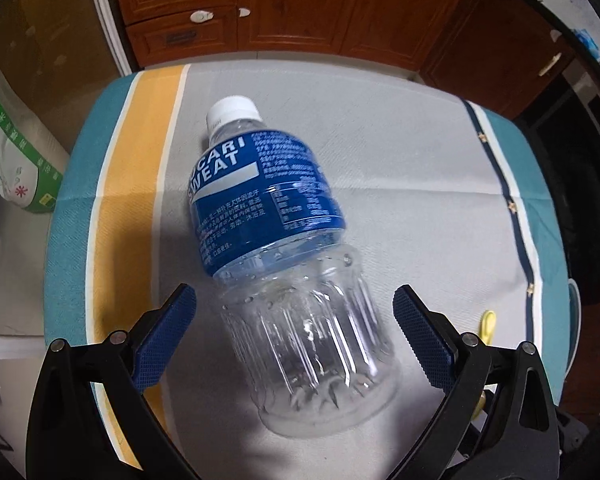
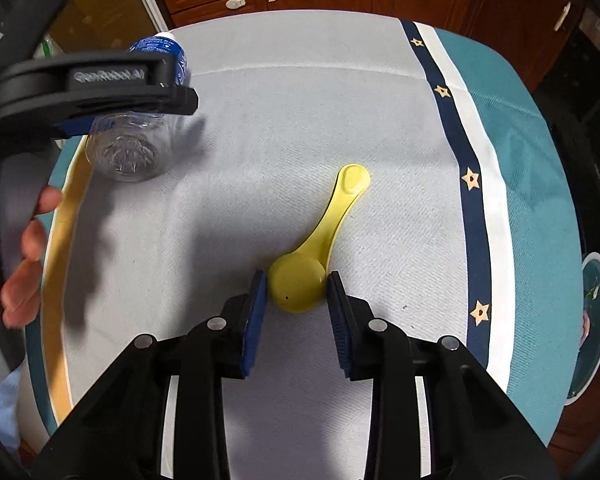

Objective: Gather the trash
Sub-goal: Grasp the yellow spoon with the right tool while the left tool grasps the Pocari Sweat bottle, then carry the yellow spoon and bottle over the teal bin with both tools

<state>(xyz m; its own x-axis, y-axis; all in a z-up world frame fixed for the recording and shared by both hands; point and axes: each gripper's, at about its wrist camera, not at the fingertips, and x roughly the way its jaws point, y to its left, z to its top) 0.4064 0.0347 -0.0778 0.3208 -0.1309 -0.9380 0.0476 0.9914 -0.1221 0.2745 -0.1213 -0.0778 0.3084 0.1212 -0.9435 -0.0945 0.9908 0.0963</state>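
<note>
Left gripper [image 1: 294, 300] spread wide around the empty bottle [image 1: 276, 248] lying on the tablecloth [image 1: 400, 152]; no contact. Right gripper [image 2: 296, 284] nearly pinching the yellow scoop [image 2: 300, 284] bowl. Advice: centre on the bottle's ribbed section, close slowly to avoid rolling.

On the blue label [image 1: 260, 192] of the clear plastic bottle [image 1: 288, 280] in your left wrist view you can read "CARI" over "SWEAT" in white capitals; the first letters of the upper word curve out of sight. Below and beside the brand run blocks of small white Chinese print, too fine to read. The green and white bag [image 1: 16, 152] at the left edge carries Chinese characters you cannot make out. In your right wrist view, raised lettering on the black body of the left claw [image 2: 108, 76] looks like "GenRobot.AI", though it is blurred.
</note>
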